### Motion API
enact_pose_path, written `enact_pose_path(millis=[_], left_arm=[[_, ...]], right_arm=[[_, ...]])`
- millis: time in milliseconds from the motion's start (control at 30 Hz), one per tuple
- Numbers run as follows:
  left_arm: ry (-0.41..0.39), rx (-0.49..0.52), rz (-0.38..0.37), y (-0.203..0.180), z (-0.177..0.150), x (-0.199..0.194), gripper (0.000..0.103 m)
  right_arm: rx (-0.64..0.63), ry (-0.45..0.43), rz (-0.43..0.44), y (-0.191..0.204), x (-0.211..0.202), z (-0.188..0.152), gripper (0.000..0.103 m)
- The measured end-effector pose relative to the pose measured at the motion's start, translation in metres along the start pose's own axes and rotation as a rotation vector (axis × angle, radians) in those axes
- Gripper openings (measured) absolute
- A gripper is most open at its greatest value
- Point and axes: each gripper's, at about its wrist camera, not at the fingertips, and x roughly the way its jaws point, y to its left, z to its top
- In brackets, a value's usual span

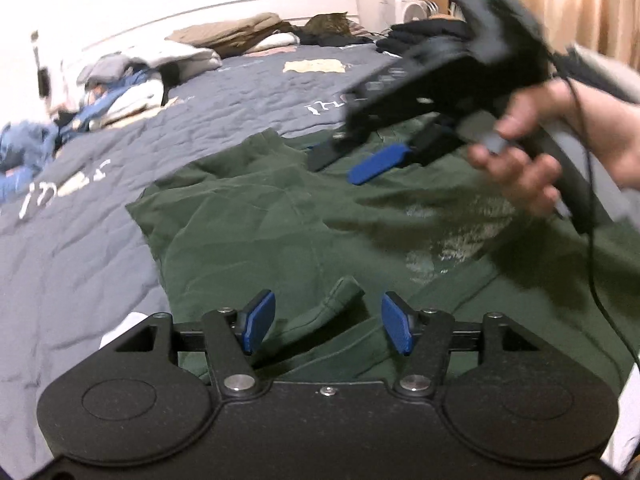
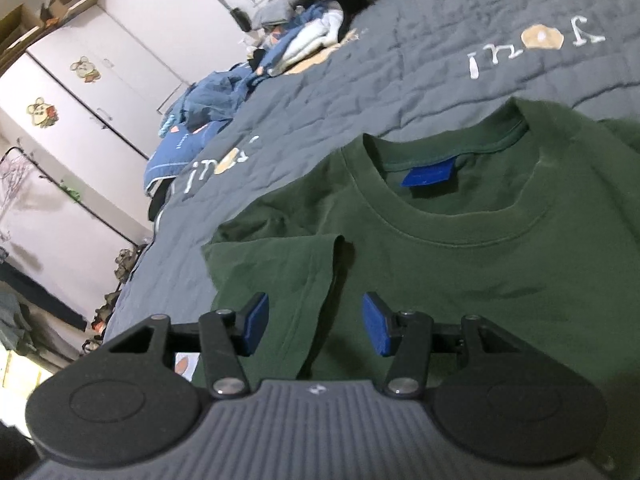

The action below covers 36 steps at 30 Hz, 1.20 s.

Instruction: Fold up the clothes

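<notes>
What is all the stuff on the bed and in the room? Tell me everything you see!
T-shirt: one, dark green, spread flat on the quilt, one sleeve folded in.
Neck label: one, blue, inside the T-shirt collar.
Quilt: one, grey with white letters and tan patches, covering the bed.
Clothes pile: several, blue, white and grey, at the far edge of the bed.
Folded clothes: a few, tan and white, by the headboard.
Wardrobe: one, white with cartoon stickers, beside the bed.
Cardboard boxes: some, brown, on top of the wardrobe.
Left gripper: black with blue pads, open over the T-shirt.
Right gripper: black with blue pads, open above the folded sleeve.
Hand: one, holding the right gripper.
</notes>
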Motion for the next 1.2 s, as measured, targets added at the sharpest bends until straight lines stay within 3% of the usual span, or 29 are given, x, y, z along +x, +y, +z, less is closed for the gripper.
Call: enact_pose_path(millis=[67,133,200,300,367,400,500,767,967,1033,1100,1200], left_arm=[[-0.003,0.042,0.019,-0.006,-0.003,0.004,0.057],[0.004,0.084,0.055,-0.011,-0.005,0.01,0.049],[0.017,0.097,0.08,-0.013,-0.006,0.017,0.027],[0.019,0.088,0.071,-0.012,-0.005,0.02,0.012],[0.007,0.075,0.056,-0.009,-0.002,0.017,0.009],[0.0,0.07,0.052,-0.008,-0.001,0.015,0.009],[-0.014,0.06,0.04,-0.004,0.0,0.009,0.008],[-0.008,0.1,0.022,-0.012,-0.001,0.008,0.008],[0.059,0.174,0.049,-0.02,-0.008,0.018,0.011],[0.052,0.125,0.022,-0.012,-0.005,0.011,0.024],[0.012,0.032,-0.035,0.002,0.0,-0.001,0.05],[-0.051,-0.08,-0.022,0.02,0.006,-0.013,0.052]], right_arm=[[0.02,0.0,-0.004,-0.002,0.01,0.002,0.051],[0.04,0.0,-0.008,-0.003,0.02,0.004,0.051],[0.059,-0.004,-0.008,-0.002,0.026,0.006,0.051],[0.083,-0.032,0.009,-0.001,0.025,0.008,0.051],[0.098,-0.058,0.026,0.001,0.022,0.009,0.049],[0.106,-0.071,0.034,0.002,0.02,0.009,0.044],[0.129,-0.109,0.059,0.004,0.014,0.011,0.0],[0.167,-0.202,0.072,0.0,-0.006,0.006,0.0],[0.077,-0.22,-0.083,-0.009,0.004,-0.004,0.005],[0.078,-0.21,-0.076,-0.012,0.003,0.0,0.005],[0.094,-0.225,-0.034,-0.011,-0.006,0.004,0.008],[-0.01,-0.224,-0.015,0.009,-0.013,0.013,0.019]])
